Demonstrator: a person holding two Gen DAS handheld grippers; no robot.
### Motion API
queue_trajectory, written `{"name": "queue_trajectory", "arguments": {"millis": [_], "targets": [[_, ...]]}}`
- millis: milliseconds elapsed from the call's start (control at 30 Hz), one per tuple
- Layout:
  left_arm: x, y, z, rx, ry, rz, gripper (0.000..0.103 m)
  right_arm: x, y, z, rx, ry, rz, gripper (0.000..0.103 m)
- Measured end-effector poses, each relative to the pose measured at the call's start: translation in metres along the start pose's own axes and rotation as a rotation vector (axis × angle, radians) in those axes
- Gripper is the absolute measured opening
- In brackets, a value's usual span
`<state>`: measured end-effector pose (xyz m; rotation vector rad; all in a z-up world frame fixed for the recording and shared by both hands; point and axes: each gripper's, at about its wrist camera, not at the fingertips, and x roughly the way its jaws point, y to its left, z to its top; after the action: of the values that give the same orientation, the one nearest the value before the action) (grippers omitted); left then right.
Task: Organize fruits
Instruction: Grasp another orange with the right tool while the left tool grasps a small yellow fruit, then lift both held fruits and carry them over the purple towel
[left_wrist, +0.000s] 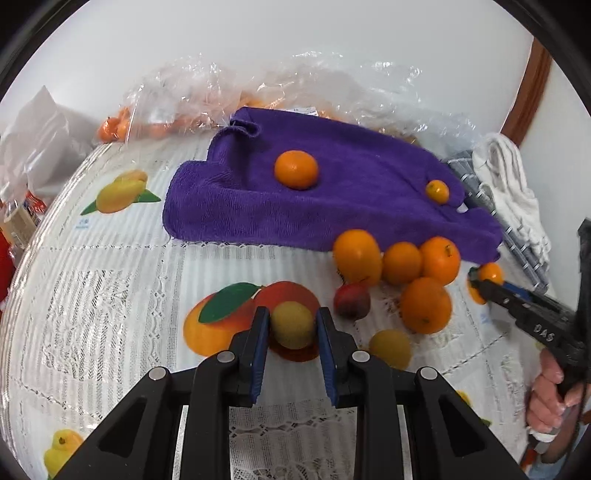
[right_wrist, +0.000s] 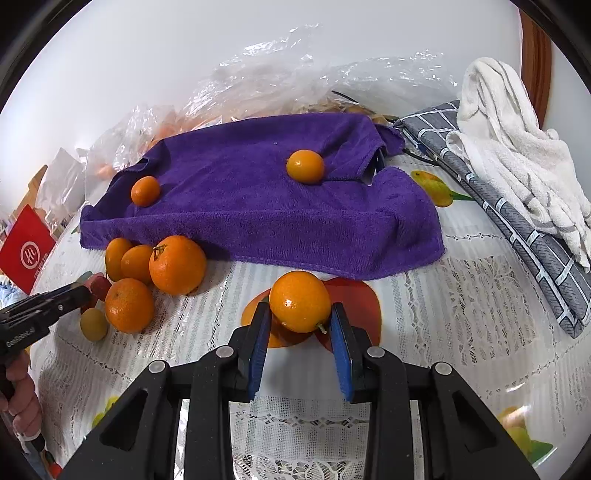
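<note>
My left gripper (left_wrist: 291, 325) is shut on a small yellow-green fruit (left_wrist: 293, 325) just above the tablecloth. My right gripper (right_wrist: 300, 314) is shut on a small orange (right_wrist: 299, 301); it also shows in the left wrist view (left_wrist: 489, 275). A purple towel (left_wrist: 332, 199) lies behind, with two oranges on it (left_wrist: 296, 170) (left_wrist: 437, 191). A pile of oranges (left_wrist: 424, 284) sits in front of the towel with a red fruit (left_wrist: 351, 302) and another yellow fruit (left_wrist: 390, 349).
Clear plastic bags (left_wrist: 207, 99) holding more oranges lie at the back. A grey checked cloth (right_wrist: 517, 214) and a white towel (right_wrist: 517, 155) lie at the right. A red box (right_wrist: 27, 251) stands at the left. The tablecloth (left_wrist: 110, 295) has printed fruit.
</note>
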<state>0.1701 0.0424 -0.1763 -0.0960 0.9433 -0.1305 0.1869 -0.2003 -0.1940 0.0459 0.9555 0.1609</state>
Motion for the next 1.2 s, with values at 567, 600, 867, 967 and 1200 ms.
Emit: {"name": "queue_trajectory", "arguments": {"millis": [567, 600, 867, 967, 1200], "targets": [[-0.002, 0.005, -0.001, -0.053, -0.025, -0.002, 0.023, 0.002, 0.002, 0.0, -0.025, 0.002, -0.022, 0.033], [-0.003, 0.005, -0.001, -0.058, -0.029, -0.009, 0.023, 0.002, 0.002, 0.0, -0.025, 0.0, -0.021, 0.033], [-0.019, -0.002, 0.001, -0.04, -0.108, -0.032, 0.023, -0.009, -0.006, -0.001, 0.0, -0.048, 0.031, 0.033], [-0.027, -0.002, 0.003, -0.033, -0.142, -0.034, 0.023, -0.015, -0.005, 0.0, -0.003, -0.069, 0.032, 0.033], [-0.044, 0.001, 0.008, -0.029, -0.204, -0.026, 0.023, -0.029, -0.009, 0.007, 0.032, -0.099, 0.044, 0.033]]}}
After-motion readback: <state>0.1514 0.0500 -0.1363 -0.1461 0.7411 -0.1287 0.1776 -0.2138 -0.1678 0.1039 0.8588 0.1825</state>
